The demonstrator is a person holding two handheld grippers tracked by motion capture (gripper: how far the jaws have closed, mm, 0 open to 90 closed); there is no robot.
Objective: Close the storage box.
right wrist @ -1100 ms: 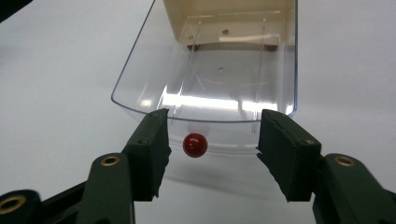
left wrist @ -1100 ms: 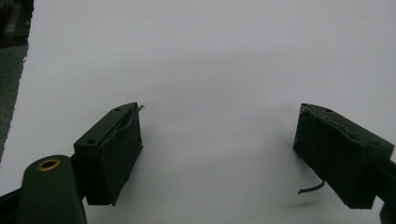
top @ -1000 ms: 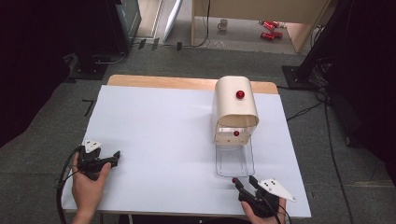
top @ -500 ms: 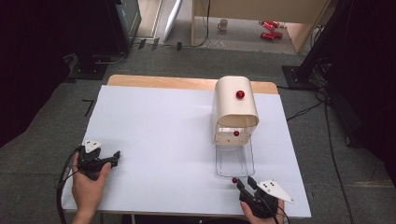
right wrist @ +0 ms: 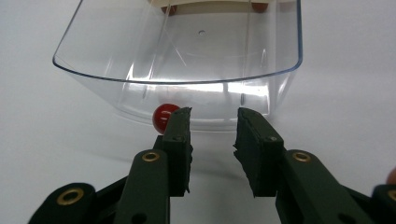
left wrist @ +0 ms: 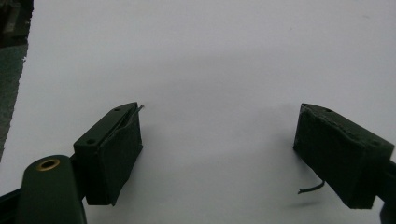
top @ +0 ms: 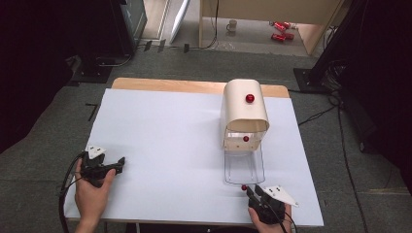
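A cream box (top: 244, 112) with a red knob (top: 249, 98) on top stands at the table's right. Its clear plastic drawer (top: 244, 167) (right wrist: 187, 60) is pulled out toward me, with a small red knob (top: 244, 187) (right wrist: 163, 116) on the front wall. My right gripper (top: 250, 191) (right wrist: 214, 123) points at that wall. Its jaws have just been closing and still stand apart, with nothing between them; the knob lies just left of and behind the left jaw. My left gripper (top: 119, 164) (left wrist: 219, 135) rests wide open over bare table at the front left.
The white table top (top: 170, 145) has a wooden strip (top: 194, 86) along its far edge. A second red knob (top: 246, 139) shows inside the box's opening. Dark floor, cables and furniture legs surround the table.
The right gripper's jaws have narrowed and it has edged slightly toward the drawer front. The left hand and the drawer have stayed put.
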